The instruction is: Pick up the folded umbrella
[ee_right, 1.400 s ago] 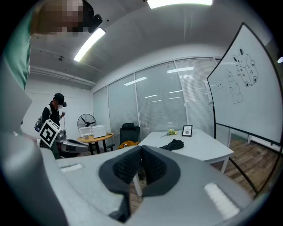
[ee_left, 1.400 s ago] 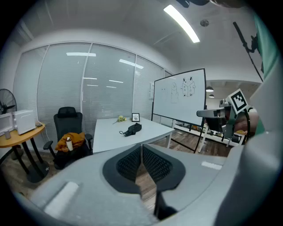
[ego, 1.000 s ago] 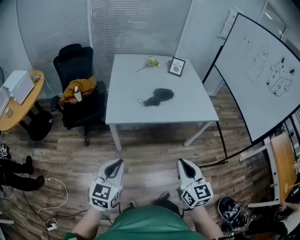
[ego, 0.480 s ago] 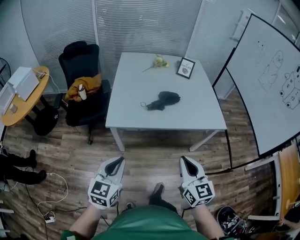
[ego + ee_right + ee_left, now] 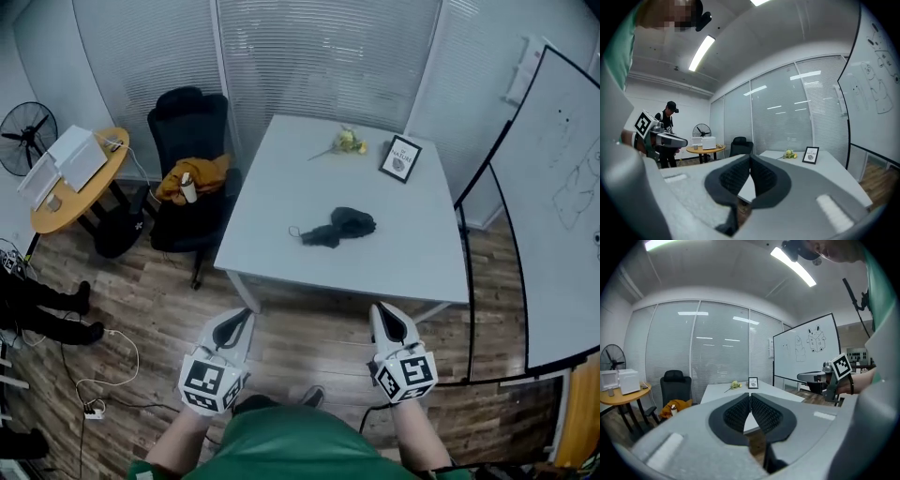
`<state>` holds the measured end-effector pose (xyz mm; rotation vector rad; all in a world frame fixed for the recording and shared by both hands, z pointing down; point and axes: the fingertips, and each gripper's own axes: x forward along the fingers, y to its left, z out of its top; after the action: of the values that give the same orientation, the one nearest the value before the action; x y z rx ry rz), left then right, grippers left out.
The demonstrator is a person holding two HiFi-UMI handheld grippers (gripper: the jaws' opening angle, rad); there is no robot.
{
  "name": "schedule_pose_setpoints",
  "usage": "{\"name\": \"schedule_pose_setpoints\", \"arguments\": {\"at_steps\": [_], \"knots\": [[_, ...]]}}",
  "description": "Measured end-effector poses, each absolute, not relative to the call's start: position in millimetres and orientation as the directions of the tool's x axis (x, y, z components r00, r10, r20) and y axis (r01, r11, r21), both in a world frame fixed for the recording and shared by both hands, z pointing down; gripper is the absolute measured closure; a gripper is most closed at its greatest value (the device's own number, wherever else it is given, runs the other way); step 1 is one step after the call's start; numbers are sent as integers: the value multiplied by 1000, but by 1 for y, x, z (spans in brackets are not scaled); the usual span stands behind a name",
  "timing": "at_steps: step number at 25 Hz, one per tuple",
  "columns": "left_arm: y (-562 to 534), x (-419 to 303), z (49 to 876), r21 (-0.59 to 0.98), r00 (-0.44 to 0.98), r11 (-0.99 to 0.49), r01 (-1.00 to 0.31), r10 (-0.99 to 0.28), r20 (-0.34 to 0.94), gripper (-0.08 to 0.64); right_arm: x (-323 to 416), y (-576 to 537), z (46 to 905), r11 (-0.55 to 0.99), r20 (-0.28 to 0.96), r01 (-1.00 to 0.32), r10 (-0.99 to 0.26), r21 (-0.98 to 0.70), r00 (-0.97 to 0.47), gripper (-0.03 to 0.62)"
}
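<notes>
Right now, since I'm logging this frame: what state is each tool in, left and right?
Left tool: closed, holding nothing.
Right tool: closed, holding nothing.

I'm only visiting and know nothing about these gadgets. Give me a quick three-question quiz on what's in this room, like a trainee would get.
1. True or false: the folded umbrella lies on the white table.
2. What lies on the seat of the black chair? A) an orange garment B) a laptop C) a helmet
3. Fill in: the jaws of the left gripper and the right gripper are both ____ (open or shut).

Key: 1 true. 2 A. 3 shut, with nothing between them.
</notes>
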<state>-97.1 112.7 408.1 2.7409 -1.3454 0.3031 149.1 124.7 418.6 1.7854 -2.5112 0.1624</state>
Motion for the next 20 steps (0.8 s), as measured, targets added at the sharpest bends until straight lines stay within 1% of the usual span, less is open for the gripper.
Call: {"name": "schedule_pose_setpoints", "arguments": {"at_steps": [5,9,12,16,20], "knots": [[89,-95,409,-41,529,-550,-834,-818,225,537,171,90,419,355,98,-934,-929,-35,-357,589],[58,-101,414,-51,496,-520,-853,-837,229,537,182,65,428,341,96,-939,-934,-49,-344,589],[23,-105,412,-46,477,-494,-869,-858,192,537,187,47,428,315,97,-948,-943,-43,-317,589],[-45,-116,405,-20,426,-430,-902,-899,101,537,193,10,420,262,71,-965,-962,-11,-262,589],[-113,-111,404,24,478,-478,-878,-876,67,537,193,-33,406,206,63,-978,-977,36,-204,589]]}}
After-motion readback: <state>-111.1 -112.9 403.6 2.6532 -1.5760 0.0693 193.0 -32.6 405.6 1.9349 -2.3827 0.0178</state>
